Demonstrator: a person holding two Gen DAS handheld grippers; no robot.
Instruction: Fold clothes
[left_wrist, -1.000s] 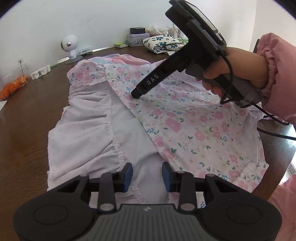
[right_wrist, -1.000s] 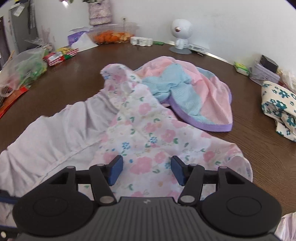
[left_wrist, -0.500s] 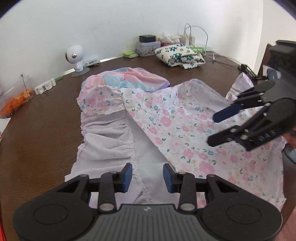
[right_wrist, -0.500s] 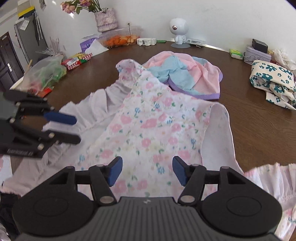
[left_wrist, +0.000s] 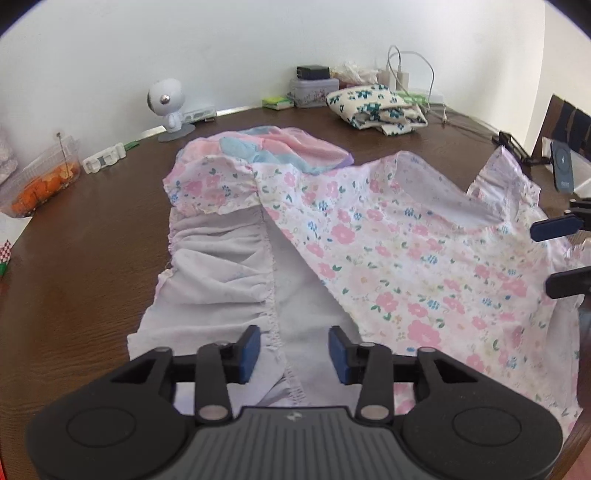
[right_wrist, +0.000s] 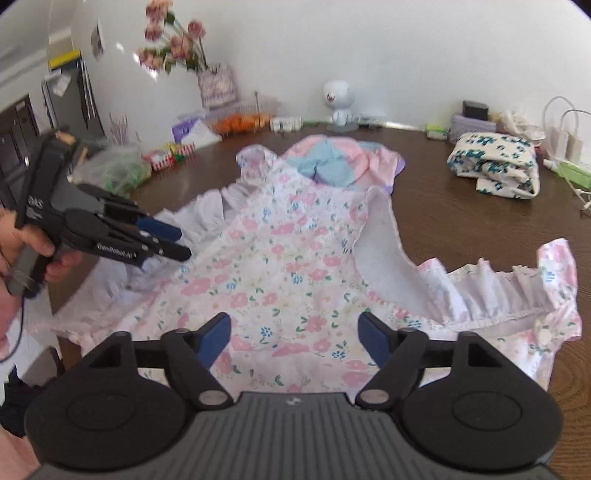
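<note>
Now the floral dress lay spread on the brown counter, one half folded over so its pale lining faced up on the left. A second earlier the right gripper had hovered over the middle of the dress, near its far ruffle; it had since pulled back to the near right edge, and only its two fingertips showed at the border of the left wrist view. Its jaws were opening and stood wide apart above the print, with no cloth pinched. The left gripper had shifted only slightly; its jaws were opening too, spread above the lining's gathered seam and gripping nothing. With the right gripper gone, the dress's far right ruffle had come into sight.

Beyond the dress sat a pink and blue garment, touching its far edge, and a folded floral cloth well apart to the right. In the right wrist view, white lettering ran along the left gripper, too blurred to read.
</note>
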